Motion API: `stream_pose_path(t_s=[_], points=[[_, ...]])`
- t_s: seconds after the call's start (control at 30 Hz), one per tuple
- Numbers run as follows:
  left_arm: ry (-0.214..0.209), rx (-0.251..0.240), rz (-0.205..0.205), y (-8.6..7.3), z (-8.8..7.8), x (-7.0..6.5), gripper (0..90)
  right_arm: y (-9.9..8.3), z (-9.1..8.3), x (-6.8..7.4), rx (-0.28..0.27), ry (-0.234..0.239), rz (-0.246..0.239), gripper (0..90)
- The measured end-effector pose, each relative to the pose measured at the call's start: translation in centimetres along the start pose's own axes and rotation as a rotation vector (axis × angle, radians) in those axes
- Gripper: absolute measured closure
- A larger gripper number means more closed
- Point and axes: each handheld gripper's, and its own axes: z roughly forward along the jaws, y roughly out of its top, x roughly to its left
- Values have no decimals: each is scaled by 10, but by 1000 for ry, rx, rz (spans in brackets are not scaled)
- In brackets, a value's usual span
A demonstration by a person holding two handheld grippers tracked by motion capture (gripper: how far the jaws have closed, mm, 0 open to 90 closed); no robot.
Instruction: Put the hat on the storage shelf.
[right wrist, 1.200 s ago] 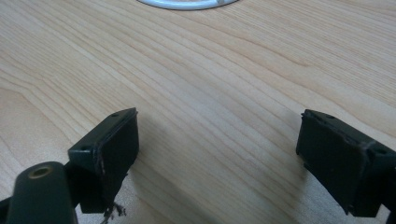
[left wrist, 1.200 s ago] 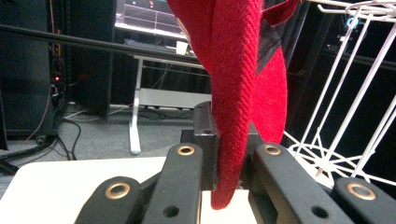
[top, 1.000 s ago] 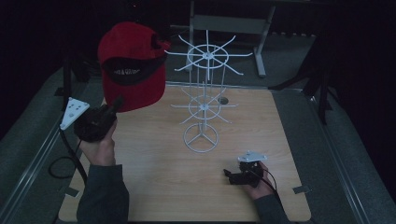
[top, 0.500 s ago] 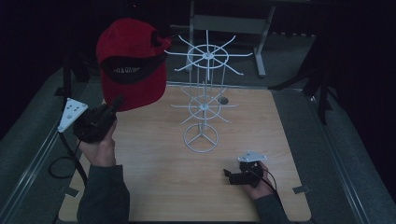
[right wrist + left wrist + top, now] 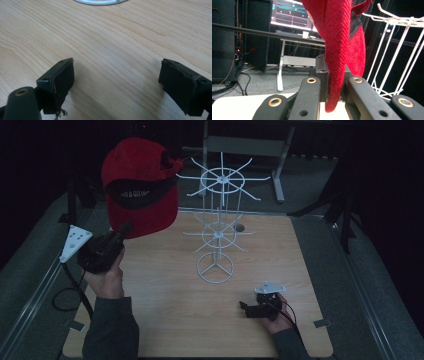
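Observation:
A red cap (image 5: 142, 185) with a black inner band hangs in the air at the left, its top edge touching an arm of the white wire rack (image 5: 217, 227). My left gripper (image 5: 125, 227) holds the cap from below, jaws shut on the brim. The left gripper view shows the red cap fabric (image 5: 337, 50) pinched between the black jaws, with the wire rack (image 5: 402, 50) close at the right. My right gripper (image 5: 245, 306) rests low on the wooden table (image 5: 165, 320), jaws open with nothing between them. In the right gripper view its fingers (image 5: 60, 80) stand wide apart over bare wood.
The rack's round base (image 5: 215, 267) stands mid-table; its edge (image 5: 100, 2) shows at the top of the right gripper view. A grey frame (image 5: 245, 145) stands behind the table. A monitor (image 5: 289, 13) and a desk lie beyond the table in the left gripper view.
The cap has shifted slightly up and toward the rack's top ring. The right gripper has stayed where it was.

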Motion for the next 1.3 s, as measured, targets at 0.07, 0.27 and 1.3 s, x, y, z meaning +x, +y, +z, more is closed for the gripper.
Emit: stream_pose_path(t_s=[0.07, 0.27, 1.3], points=[[-4, -2, 2, 0, 0, 0, 859, 0, 0, 0, 0, 0, 0, 130], [-10, -6, 8, 3, 1, -3, 859, 0, 0, 0, 0, 0, -1, 129], [-60, 11, -3, -18, -7, -11, 858, 0, 0, 0, 0, 0, -1, 129]])
